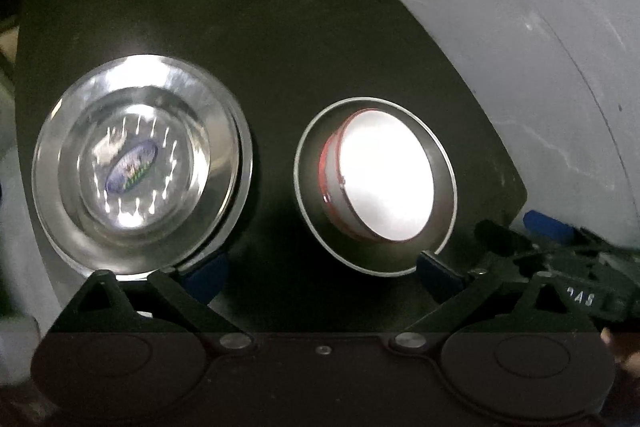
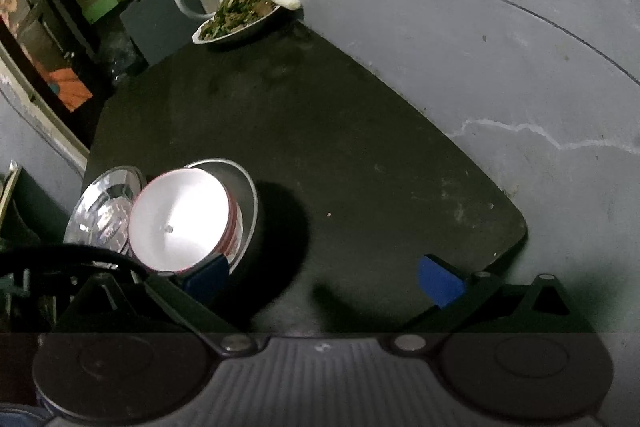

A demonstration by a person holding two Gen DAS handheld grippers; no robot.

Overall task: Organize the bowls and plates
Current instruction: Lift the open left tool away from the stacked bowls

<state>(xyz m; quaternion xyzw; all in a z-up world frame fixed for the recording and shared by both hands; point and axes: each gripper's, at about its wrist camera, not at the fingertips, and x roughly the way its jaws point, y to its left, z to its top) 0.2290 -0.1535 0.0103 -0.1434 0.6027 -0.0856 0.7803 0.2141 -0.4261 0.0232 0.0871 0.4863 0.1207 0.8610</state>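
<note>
Bowls: steel bowl [image 1: 376, 187] with a red-rimmed white lid or dish [image 1: 380, 175] tilted inside it, center-right of the left wrist view. Just beside it, on the left, sits a shiny steel plate stack [image 1: 136, 163] with a sticker in the middle. All of it is on the dark bench [image 1: 256, 39].

Left hand-held gripper [image 1: 320, 275]: wide open, nothing held. One blue pad sits low by the plate stack's near edge, the other by the bowl's near rim.

Right hand-held gripper [image 2: 324, 275]: jaws spread as wide as they go, empty. Its left pad sits right at the bowl's [image 2: 244, 211] near rim, while its right pad hangs over bare bench.

Other stuff: plate of greens [image 2: 240, 17] at the far end of the bench, top center.

Risk: honestly, that white piece is sitting crooked, so grabbing the bowl by the rim could tip it out. Both grippers are crowding the same bowl too, so they might bump. Shiny steel probably slips under the pads.
</note>
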